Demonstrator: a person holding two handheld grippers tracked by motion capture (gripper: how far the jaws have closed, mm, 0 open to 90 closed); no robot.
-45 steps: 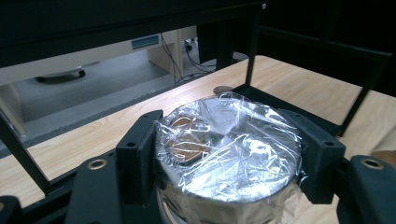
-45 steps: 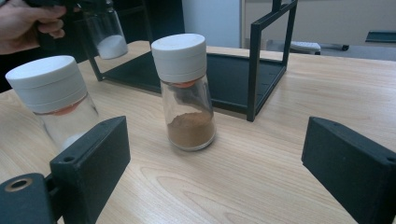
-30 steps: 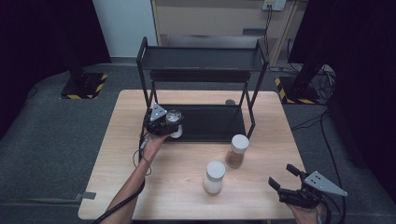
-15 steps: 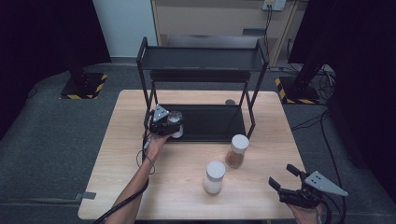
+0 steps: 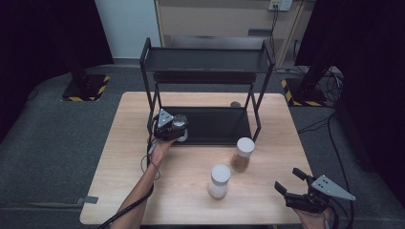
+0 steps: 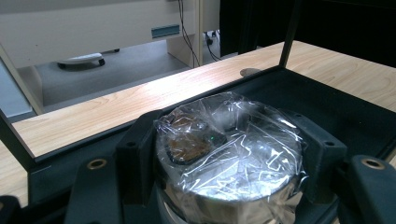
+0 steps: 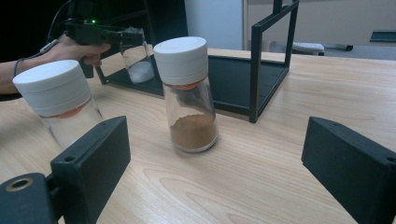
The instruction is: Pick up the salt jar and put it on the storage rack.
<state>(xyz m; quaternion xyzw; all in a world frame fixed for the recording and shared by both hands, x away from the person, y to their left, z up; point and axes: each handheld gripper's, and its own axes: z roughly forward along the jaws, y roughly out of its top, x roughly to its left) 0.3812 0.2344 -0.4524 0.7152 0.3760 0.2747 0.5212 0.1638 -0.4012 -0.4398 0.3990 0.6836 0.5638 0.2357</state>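
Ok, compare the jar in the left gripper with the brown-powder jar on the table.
The held jar has a plastic-wrapped top; the brown-powder jar has a white cap. The held jar holds white powder, the brown-powder jar brown. The held jar is gripped by the left gripper at the rack's lower shelf; the brown-powder jar stands free. Both are clear glass.

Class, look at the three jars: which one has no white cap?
The jar gripped by the left gripper at the rack's lower shelf: plastic wrap covers its top, while both jars standing on the table wear white caps.
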